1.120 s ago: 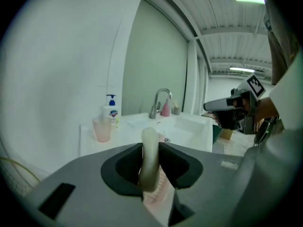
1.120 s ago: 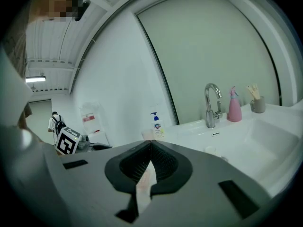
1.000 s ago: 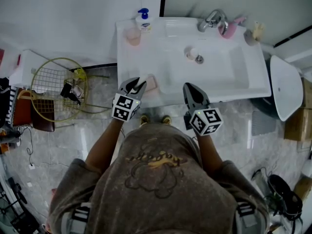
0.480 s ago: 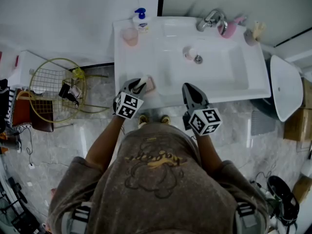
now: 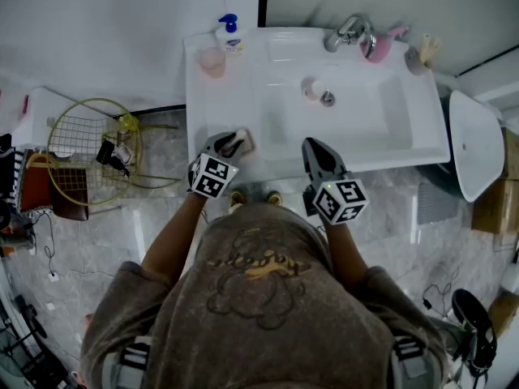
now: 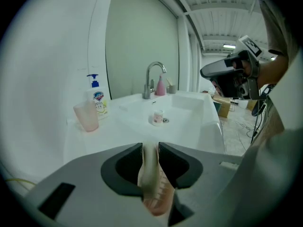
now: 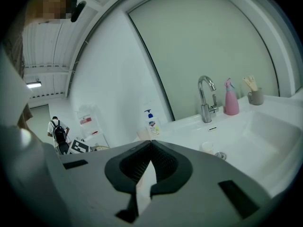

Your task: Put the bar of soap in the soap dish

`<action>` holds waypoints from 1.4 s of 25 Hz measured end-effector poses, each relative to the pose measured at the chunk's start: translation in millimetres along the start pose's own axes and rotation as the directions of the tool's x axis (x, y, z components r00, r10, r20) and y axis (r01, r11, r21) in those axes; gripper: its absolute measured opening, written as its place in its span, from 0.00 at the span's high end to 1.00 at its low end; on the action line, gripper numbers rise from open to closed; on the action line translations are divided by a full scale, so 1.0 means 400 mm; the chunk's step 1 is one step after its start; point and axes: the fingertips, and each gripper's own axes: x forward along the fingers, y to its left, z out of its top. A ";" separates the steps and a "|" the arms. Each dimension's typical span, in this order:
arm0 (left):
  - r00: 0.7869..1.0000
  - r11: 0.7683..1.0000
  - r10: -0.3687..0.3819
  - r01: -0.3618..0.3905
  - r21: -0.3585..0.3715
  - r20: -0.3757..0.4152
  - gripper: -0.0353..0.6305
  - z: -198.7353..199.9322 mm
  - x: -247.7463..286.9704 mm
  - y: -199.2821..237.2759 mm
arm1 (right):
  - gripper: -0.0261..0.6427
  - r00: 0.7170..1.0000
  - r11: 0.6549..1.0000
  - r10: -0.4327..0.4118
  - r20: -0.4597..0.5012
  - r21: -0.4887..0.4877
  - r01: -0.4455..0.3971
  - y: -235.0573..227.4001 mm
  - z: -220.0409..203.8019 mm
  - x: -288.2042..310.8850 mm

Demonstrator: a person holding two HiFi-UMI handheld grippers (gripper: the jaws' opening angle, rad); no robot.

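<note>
on the floor at far left: a yellow wire basket [image 5: 85, 148] stands beside the white sink [image 5: 381, 140].
back left corner of the sink: a soap dispenser [image 5: 229, 35] with a blue pump, and a pink cup [image 5: 213, 61] just in front of it.
left gripper [image 5: 231, 144]: over the sink's front left ledge, jaws pressed in against a pale slab held on edge between them.
bar of soap [image 6: 149, 167]: the cream slab clamped in the left gripper, seen end on in the left gripper view.
soap dish [image 6: 162, 195]: a pink ribbed piece right under the soap and touching it; in the head view it shows as a pinkish patch at the jaw tips, and whether the soap is seated in it cannot be told.
basin middle: a small white and pink container [image 5: 312, 89] stands next to the drain.
right gripper [image 5: 315, 146]: held over the sink's front edge, well apart from the left one, jaws closed tip to tip with nothing between them.
back rim: a chrome faucet [image 5: 349, 32], then a pink bottle [image 5: 381, 45] just to its right.
</note>
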 end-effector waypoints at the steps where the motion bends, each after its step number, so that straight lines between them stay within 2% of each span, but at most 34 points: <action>1: 1.000 1.000 -0.006 0.006 -0.009 0.006 0.79 0.007 0.000 -0.001 | 0.97 1.000 1.000 0.002 -0.002 0.002 -0.002 -0.001 -0.002 0.001; 7: 0.998 0.997 -0.039 0.042 -0.070 0.040 0.79 0.036 -0.012 -0.015 | 0.97 1.000 1.000 0.021 -0.009 0.005 -0.021 0.000 -0.004 0.011; 15: 0.986 0.987 0.000 0.026 -0.158 0.164 0.79 0.140 -0.090 0.012 | 0.97 0.999 0.999 0.046 -0.011 -0.006 -0.046 0.008 0.004 0.021; 20: 0.960 0.977 0.052 0.008 -0.212 0.276 0.79 0.229 -0.170 0.039 | 0.97 0.997 0.997 0.074 -0.004 -0.020 -0.074 0.031 0.018 0.035; 26: 0.925 0.971 0.103 -0.013 -0.240 0.365 0.79 0.298 -0.260 0.055 | 0.97 0.995 0.994 0.098 -0.004 -0.057 -0.098 0.057 0.039 0.049; 35: 0.881 0.937 0.243 -0.105 -0.334 0.406 0.79 0.274 -0.339 0.092 | 0.97 0.994 0.989 0.113 -0.011 -0.097 -0.113 0.085 0.043 0.071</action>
